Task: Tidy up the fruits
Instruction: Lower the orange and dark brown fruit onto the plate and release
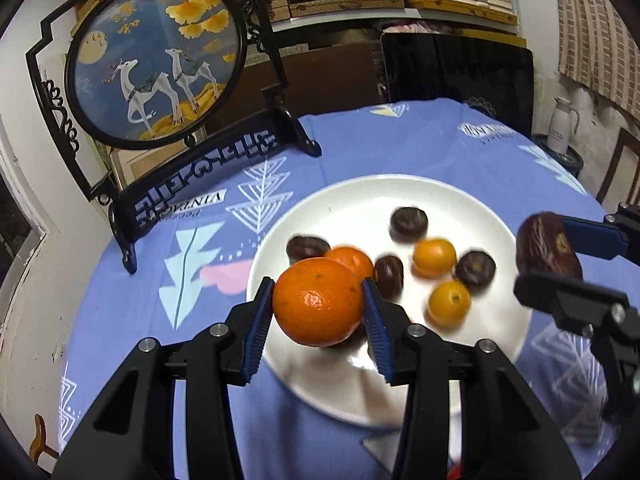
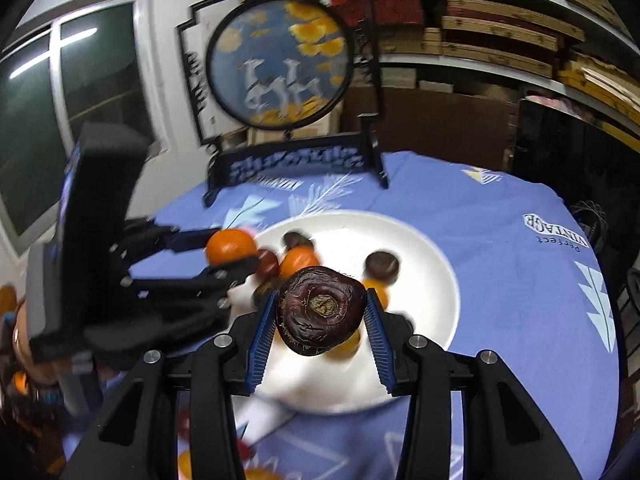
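1. My left gripper (image 1: 318, 302) is closed on an orange (image 1: 318, 300), the blue pads (image 1: 260, 316) pressing its two flanks; the jaws stand only as wide as the fruit
2. My right gripper (image 2: 322, 312) is likewise clamped on a dark brown fruit (image 2: 320, 308) (wrinkled, its stem scar facing the camera), which fills the gap between the pads
3. Both loads hang clear above the white plate (image 1: 360, 392), the orange over the plate's near left edge, the dark fruit over its near right side
4. From the left wrist view my right gripper (image 1: 560, 256) sits off the plate's right rim, well apart from the left one, so neither crowds the other
5. On the plate itself lie three more orange fruits (image 1: 434, 258) and four dark ones (image 1: 408, 224), mixed together around the middle
6. Beyond the plate's far left stands the round deer screen (image 1: 156, 64) on the blue tablecloth (image 1: 400, 140)
7. I judge the sorting half begun: each tool has one kind in hand, and no second dish shows in either view, so I cannot tell where they go
8. What matters next: the left tool is nearer the plate's left side and the right nearer its right, so each fruit should go out to its own side without crossing
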Available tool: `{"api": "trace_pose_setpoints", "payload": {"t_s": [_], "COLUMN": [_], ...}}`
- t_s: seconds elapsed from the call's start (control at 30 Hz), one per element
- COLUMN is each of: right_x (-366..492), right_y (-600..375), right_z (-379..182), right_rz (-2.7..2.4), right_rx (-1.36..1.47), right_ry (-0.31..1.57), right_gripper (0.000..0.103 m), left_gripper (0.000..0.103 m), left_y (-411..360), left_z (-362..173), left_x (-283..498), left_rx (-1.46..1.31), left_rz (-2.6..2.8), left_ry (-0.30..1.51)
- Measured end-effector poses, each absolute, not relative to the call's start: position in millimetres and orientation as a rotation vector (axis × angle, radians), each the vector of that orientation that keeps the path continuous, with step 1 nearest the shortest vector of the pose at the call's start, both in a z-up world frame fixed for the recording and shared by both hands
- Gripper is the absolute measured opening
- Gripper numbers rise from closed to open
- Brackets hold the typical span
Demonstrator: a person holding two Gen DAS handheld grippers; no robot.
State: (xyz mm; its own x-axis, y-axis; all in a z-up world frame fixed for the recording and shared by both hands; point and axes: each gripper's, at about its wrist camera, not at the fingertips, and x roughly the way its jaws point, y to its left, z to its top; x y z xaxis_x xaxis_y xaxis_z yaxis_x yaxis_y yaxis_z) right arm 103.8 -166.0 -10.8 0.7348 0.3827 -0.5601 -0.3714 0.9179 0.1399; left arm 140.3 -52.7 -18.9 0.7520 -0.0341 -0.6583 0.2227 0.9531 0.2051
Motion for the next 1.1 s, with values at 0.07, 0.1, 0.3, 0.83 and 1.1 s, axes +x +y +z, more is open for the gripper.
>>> {"api": "trace_pose_setpoints", "payload": {"t_s": [0.07,0.1,0.3,0.83,1.1], "right_x": [117,124,151,188,195], "right_y": [-170,-171,-172,-168,-172], "right_z": [-11,-12,-18,-39,-44], "right_rz": [0.403,0.394,0.376,0.36,0.353], "right_rx": [0.05,0.057,0.07,0.106,0.133], "right_ry": [0.623,0.626,0.647,0.696,0.708], "right_gripper": [0.044,0.044,0.044,0.044,0.062], "left_gripper": [0.043,0.043,0.043,0.044,0.079], "left_y": [-56,-57,-56,-54,-56], "left_z": [-19,-20,-28,-45,-41], "left_x": [150,156,184,212,212], "left_rx": [0.288,0.291,0.288,0.274,0.285], "left_rz": [-0.135,-0.129,-0.1,-0.096,-0.07], "left_ry": [0.707,0.71,0.734,0.756,0.704]}}
